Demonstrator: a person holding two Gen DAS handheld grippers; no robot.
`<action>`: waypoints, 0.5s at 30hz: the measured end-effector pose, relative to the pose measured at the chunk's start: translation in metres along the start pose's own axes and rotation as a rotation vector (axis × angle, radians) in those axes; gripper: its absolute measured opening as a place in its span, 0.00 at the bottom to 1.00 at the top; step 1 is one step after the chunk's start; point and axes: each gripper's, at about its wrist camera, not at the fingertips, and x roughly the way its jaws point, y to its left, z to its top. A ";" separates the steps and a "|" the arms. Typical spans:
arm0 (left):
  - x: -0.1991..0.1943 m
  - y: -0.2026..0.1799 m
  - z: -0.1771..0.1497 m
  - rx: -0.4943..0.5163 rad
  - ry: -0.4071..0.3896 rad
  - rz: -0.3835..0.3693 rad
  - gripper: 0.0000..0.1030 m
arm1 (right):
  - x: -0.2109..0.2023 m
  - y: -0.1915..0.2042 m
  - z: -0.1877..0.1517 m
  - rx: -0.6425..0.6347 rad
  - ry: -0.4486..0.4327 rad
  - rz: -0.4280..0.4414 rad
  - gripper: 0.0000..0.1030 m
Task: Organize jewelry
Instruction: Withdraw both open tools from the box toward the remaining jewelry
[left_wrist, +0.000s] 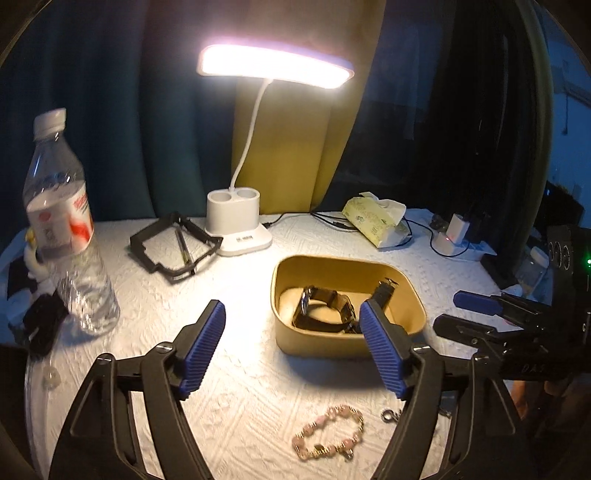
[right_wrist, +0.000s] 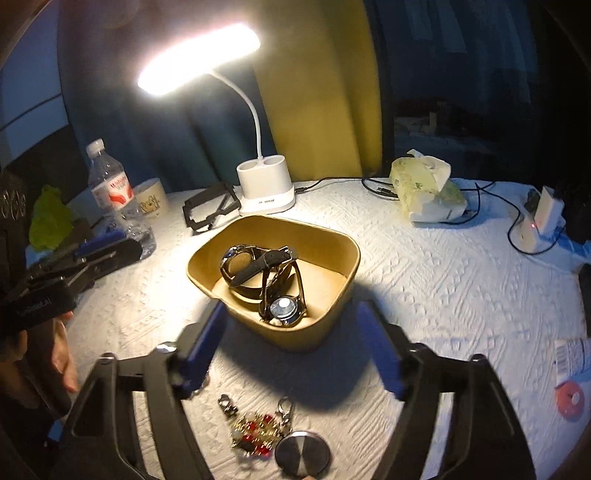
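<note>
Two watches (right_wrist: 258, 280) already lie in the yellow tray (right_wrist: 343, 295). A pink bracelet (left_wrist: 328, 432) and a red-bead bracelet (right_wrist: 255, 432) wait on the tabletop (right_wrist: 424, 295). The jaws of the left gripper (left_wrist: 291, 347) and right gripper (right_wrist: 291, 350) stand wide and hold nothing.

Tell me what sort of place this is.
Probably a room in a home, at a table used as a desk: a lit desk lamp stands on a white textured cloth, curtains hang behind it, and a tissue pack and water bottle sit nearby.

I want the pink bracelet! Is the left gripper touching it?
Apart. The left wrist view shows the pink bracelet lying on the cloth below the open left gripper.
</note>
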 end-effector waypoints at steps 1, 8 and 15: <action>-0.002 0.000 -0.002 -0.006 0.002 -0.002 0.78 | -0.003 0.000 -0.001 0.002 -0.004 -0.005 0.75; -0.014 -0.001 -0.023 -0.020 0.039 -0.006 0.79 | -0.026 -0.005 -0.017 0.010 -0.018 -0.100 0.75; -0.019 -0.001 -0.047 -0.025 0.090 0.053 0.79 | -0.036 -0.013 -0.038 0.019 0.019 -0.133 0.75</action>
